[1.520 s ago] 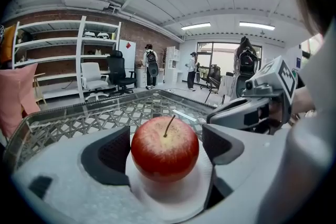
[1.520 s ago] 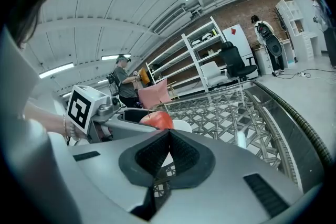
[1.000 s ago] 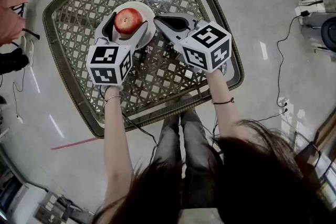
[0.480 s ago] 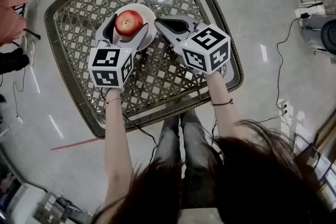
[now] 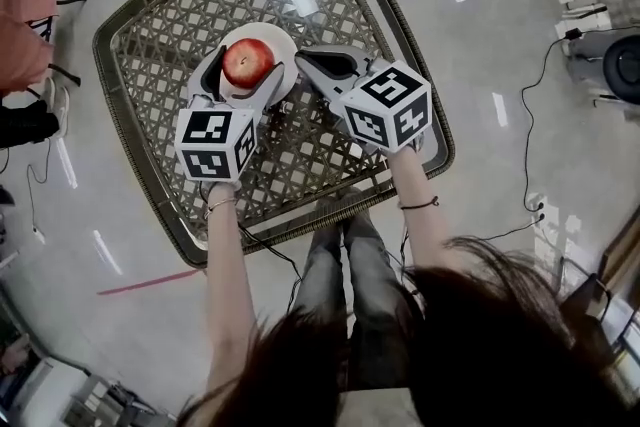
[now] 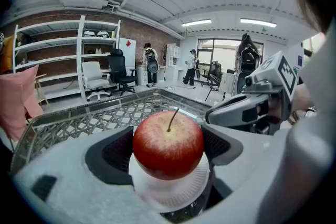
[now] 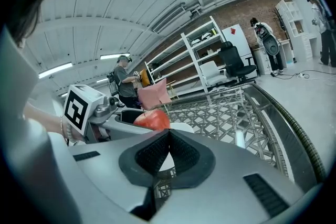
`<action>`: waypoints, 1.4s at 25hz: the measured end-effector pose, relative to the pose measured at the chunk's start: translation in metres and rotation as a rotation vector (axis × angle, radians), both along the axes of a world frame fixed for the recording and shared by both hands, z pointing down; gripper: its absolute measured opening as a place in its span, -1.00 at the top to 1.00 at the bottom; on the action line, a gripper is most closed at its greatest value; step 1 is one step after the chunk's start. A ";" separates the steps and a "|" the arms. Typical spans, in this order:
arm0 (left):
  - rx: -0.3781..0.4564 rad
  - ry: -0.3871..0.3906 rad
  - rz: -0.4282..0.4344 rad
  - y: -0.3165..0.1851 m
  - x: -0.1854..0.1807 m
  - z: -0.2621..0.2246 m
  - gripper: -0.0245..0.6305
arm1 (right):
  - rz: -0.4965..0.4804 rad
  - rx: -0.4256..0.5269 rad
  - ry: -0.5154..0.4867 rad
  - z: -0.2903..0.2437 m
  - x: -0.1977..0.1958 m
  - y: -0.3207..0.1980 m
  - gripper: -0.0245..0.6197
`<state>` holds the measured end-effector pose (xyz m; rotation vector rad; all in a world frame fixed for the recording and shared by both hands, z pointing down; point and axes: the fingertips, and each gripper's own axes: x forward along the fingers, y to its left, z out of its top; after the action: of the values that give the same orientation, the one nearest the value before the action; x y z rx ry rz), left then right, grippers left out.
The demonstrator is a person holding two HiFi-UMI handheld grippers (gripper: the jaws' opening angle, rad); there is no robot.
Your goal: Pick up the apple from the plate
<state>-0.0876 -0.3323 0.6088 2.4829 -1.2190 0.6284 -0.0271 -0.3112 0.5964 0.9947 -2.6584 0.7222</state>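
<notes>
- At 6 o'clock in the head view, the person's legs (image 5: pixel 345 265) are seen below the table edge, with a bare forearm reaching up on either side.
- The left gripper (image 5: pixel 246 67) is held in from 7 o'clock of the plate, its marker cube (image 5: pixel 213 143) nearest the person.
- Its jaws are seen pressed against both sides of the apple (image 6: pixel 168 144), one dark pad on each flank.
- The apple is red with its stem upright. It sits between those pads, directly over the white plate (image 5: pixel 283 41), and appears to touch it.
- The right gripper (image 7: pixel 168 140) is brought in from 4 o'clock, with its marker cube (image 5: pixel 385 105) toward the person. Its jaws are closed together, pad against pad, with nothing held between them.
- The closed tips are placed just beside the plate at its 3 o'clock, apart from the apple.
- The plate is set near the middle of the lattice-woven table (image 5: pixel 160 25), slightly toward 11 o'clock.
- A long ceiling light is mirrored in the table top at 12 o'clock.
- Farther off, white shelving (image 6: pixel 79 55) and office chairs are seen against a brick wall in the left gripper view.
</notes>
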 end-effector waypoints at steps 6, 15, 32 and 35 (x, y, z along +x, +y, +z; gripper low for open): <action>0.003 0.016 -0.009 0.007 -0.001 -0.015 -0.33 | 0.000 0.010 0.000 -0.017 -0.001 0.002 0.90; 0.009 0.035 -0.028 0.018 -0.003 -0.038 -0.33 | -0.003 0.022 -0.001 -0.040 -0.002 0.009 0.90; 0.016 0.087 -0.097 0.059 -0.010 -0.078 -0.33 | -0.039 0.039 -0.013 -0.079 -0.007 0.040 0.90; 0.016 0.087 -0.105 0.068 -0.011 -0.083 -0.33 | -0.043 0.039 -0.015 -0.084 -0.006 0.046 0.90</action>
<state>-0.0990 -0.2644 0.5261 2.4127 -1.3159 0.4799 -0.0334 -0.2653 0.5128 0.9415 -2.7081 0.6738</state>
